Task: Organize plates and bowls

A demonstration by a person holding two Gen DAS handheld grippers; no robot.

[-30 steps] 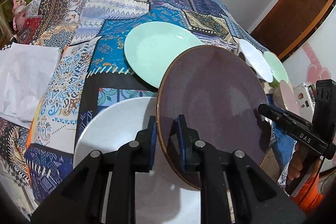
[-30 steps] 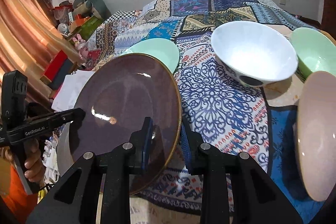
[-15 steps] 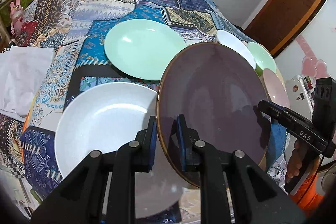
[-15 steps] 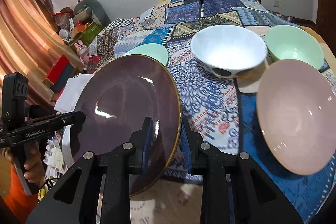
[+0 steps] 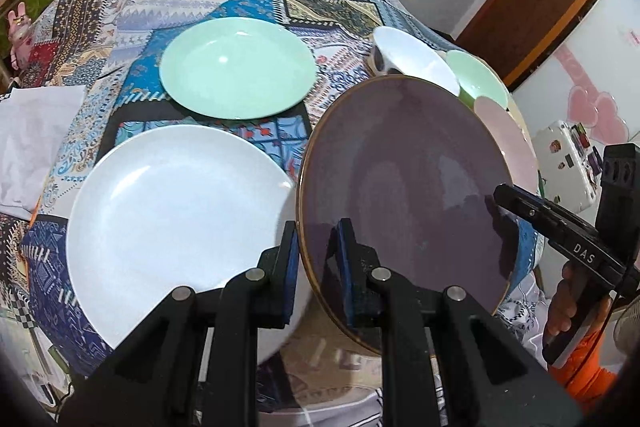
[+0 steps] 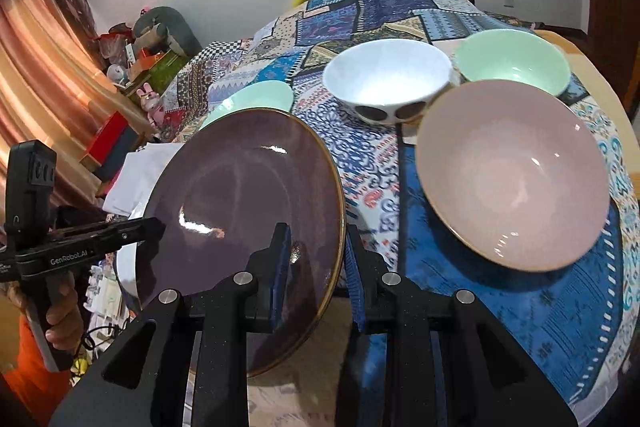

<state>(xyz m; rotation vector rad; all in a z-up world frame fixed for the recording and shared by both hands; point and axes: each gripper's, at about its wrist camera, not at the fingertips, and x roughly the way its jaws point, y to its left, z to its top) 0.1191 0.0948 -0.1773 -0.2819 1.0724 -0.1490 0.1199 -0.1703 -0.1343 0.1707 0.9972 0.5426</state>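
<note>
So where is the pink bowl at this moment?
The pink bowl stands on the tablecloth at the right of the right wrist view, just in front of the white bowl and the green bowl.

"DAS" — white letters on the black body of the right gripper (image 5: 505, 201); "GenRobot.AI" — on the black body of the left gripper (image 6: 158, 225)

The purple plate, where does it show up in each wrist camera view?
Left wrist: purple plate fills the lower right, rim clamped by the left gripper.
Right wrist: purple plate sits lower left, rim clamped by the right gripper.
Shared landmark: white bowl, behind the plate.
</note>
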